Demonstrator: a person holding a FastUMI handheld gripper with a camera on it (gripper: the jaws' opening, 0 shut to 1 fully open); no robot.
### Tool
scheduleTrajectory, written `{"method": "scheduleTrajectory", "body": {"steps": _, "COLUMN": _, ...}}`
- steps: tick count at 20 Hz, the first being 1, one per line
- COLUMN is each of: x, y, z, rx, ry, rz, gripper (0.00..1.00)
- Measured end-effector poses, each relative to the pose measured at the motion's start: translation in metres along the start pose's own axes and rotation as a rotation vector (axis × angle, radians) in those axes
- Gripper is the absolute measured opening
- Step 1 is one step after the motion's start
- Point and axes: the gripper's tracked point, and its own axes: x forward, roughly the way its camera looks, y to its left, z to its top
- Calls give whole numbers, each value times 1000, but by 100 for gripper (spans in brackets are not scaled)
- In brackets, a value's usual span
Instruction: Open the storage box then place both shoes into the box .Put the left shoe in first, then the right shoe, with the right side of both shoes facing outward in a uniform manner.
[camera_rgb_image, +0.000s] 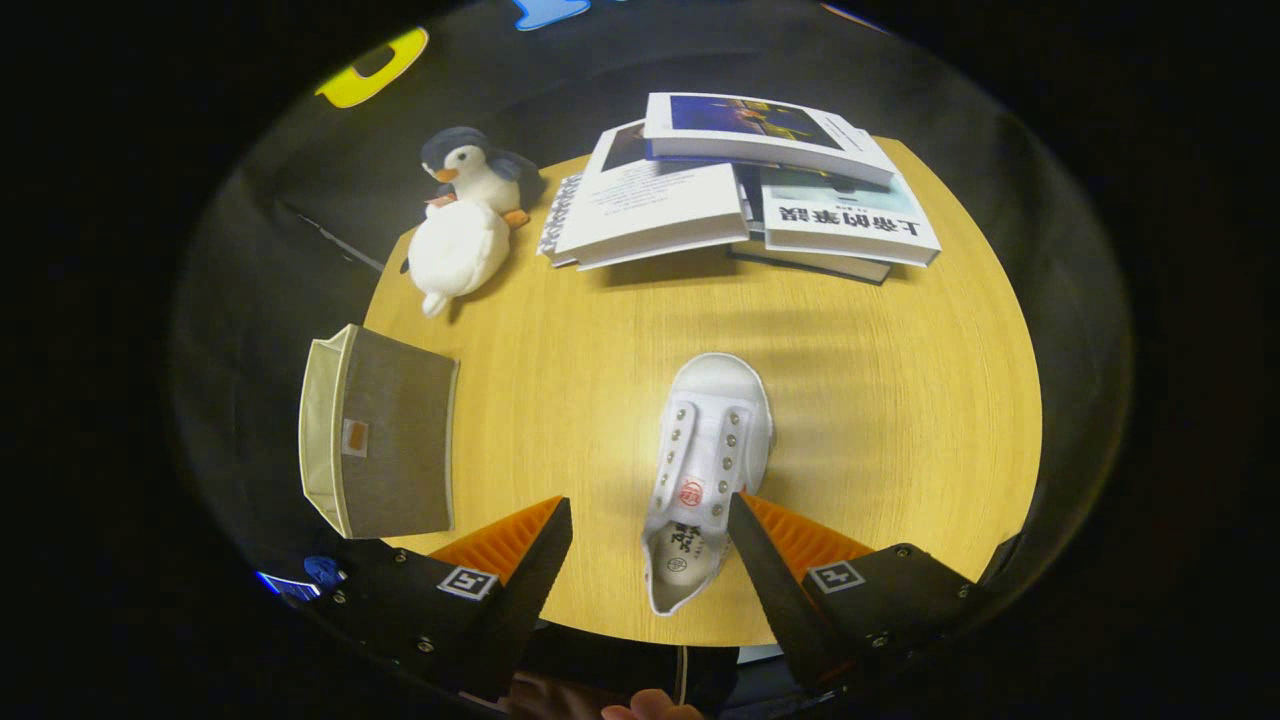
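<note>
Your gripper (650, 515) hangs over the near edge of the round wooden table (880, 400) with its fingers spread wide apart, pinching nothing. The white shoe (705, 470) lies flat on the table between them, sole down, its toe pointing away from you toward the middle of the surface and its open heel end close to the near edge. The shoe sits nearer your right finger (765, 570): that fingertip overlaps the shoe's right side in this view, though you cannot tell from here whether it touches the canvas. Your left finger (530, 570) stands well clear of the shoe, with bare wood between them. The storage box (385, 440) rests at the table's left edge, beyond and outside your left finger; it is a grey fabric box with a pale lining and a small tag on the wall that faces up, and it looks tipped onto its side with the opening turned out over the left edge. At the far left of the table a plush penguin (465, 215) lies on its back, white belly up. Along the far edge a loose stack of books (740, 185) is piled at uneven angles, well apart from the shoe. A fingertip (650, 710) of a hand shows just behind the gripper.
</note>
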Motion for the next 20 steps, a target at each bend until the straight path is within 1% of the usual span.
{"method": "scheduleTrajectory", "body": {"steps": 4, "x": 11, "y": -19, "z": -16, "rx": 36, "ry": 35, "rz": -9, "gripper": 97}}
{"method": "scheduleTrajectory", "body": {"steps": 9, "x": 29, "y": -35, "z": -29, "rx": 41, "ry": 77, "rz": -31, "gripper": 97}}
{"method": "scheduleTrajectory", "body": {"steps": 14, "x": 52, "y": -48, "z": -35, "rx": 15, "ry": 130, "rz": -70, "gripper": 97}}
{"method": "scheduleTrajectory", "body": {"steps": 17, "x": 65, "y": -55, "z": -35, "rx": -23, "ry": 147, "rz": -104, "gripper": 97}}
{"method": "scheduleTrajectory", "body": {"steps": 19, "x": 71, "y": -54, "z": -34, "rx": -49, "ry": 161, "rz": -100, "gripper": 94}}
{"method": "scheduleTrajectory", "body": {"steps": 20, "x": 73, "y": -54, "z": -34, "rx": -54, "ry": 168, "rz": -101, "gripper": 86}}
